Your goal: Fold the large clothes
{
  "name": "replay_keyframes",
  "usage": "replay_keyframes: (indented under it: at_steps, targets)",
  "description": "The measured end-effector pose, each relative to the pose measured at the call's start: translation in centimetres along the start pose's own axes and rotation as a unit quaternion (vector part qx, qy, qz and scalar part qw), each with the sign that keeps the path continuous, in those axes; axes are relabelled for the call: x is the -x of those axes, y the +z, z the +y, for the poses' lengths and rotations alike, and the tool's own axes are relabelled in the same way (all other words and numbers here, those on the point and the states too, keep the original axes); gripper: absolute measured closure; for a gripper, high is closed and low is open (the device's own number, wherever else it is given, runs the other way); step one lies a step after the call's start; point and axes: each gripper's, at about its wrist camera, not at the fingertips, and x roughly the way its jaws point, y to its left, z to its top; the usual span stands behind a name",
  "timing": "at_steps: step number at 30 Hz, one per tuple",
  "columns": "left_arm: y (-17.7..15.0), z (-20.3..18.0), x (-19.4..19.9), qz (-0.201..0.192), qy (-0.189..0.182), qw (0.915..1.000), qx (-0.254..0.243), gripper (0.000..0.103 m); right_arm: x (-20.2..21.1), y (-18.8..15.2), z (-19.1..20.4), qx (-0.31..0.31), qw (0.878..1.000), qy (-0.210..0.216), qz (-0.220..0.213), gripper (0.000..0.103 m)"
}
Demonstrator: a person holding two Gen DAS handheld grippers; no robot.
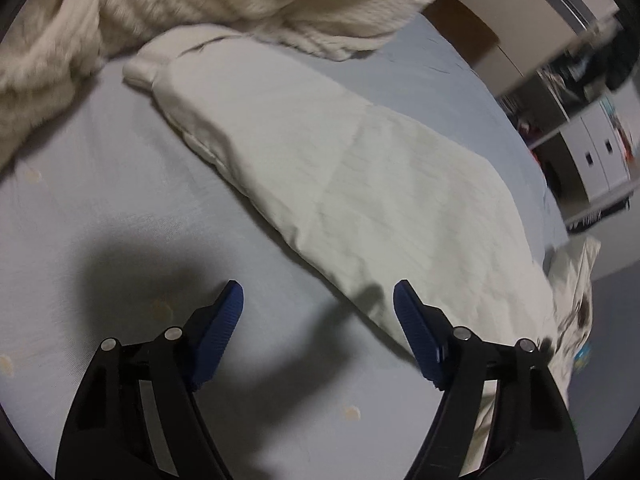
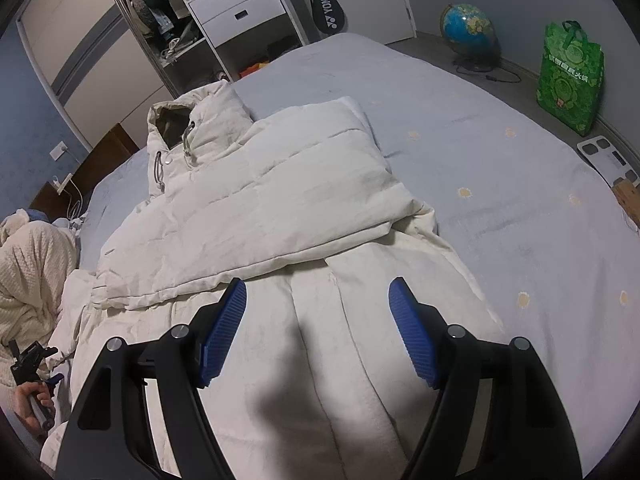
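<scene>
Bed: your big bed (image 2: 500,184) has a pale blue sheet with small yellow spots.
Coat: your puffy cream coat (image 2: 256,216) lies flat on the bed, one sleeve (image 1: 360,184) folded across its front, hood at the far end.
Right gripper (image 2: 318,332): you hold it over the coat's bottom part, jaws spread wide, holding nothing.
Left gripper (image 1: 318,334): you hold it above the sheet beside the sleeve, jaws spread wide, holding nothing.
</scene>
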Motion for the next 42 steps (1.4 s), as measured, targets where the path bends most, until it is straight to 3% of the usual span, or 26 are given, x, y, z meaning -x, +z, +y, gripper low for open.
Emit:
replay_keyframes:
  at_steps: [8,13,16,17,20,34,42]
  targets:
    - [1.1,-0.7,-1.5,-0.028,0.025,0.9987,-0.035,0.029,-0.4,-0.2,1.2,0.032,0.999,-0.008,0.003,0.033]
    - [2.7,-1.1,-2.4,-0.036,0.057,0.9966,-0.046,0.041,-0.6,-0.1,1.0,0.028,1.0,-0.008,0.005,0.033]
    - [3.9,-0.8,-2.5,-0.037,0.075,0.996,-0.032,0.066,-0.9,0.0,1.0,0.027,1.0,-0.009,0.011,0.033]
    - [4.0,-0.7,-2.4,-0.04,0.075,0.996,-0.027,0.082,-1.0,0.0,1.0,0.028,0.999,-0.009,0.012,0.033]
    - [4.4,-0.8,-1.2,-0.054,0.056,0.9968,-0.019,0.095,-1.2,0.0,1.0,0.029,0.999,-0.008,0.013,0.033]
    - [4.2,-7.5,7.3,-0.138,-0.017,0.9873,-0.078,0.097,-0.7,0.1,0.3,0.009,1.0,0.015,0.007,0.033]
    - [1.6,-15.6,12.1,-0.169,-0.066,0.9698,-0.163,0.098,0.0,0.2,-0.1,-0.004,1.0,0.031,-0.003,0.033]
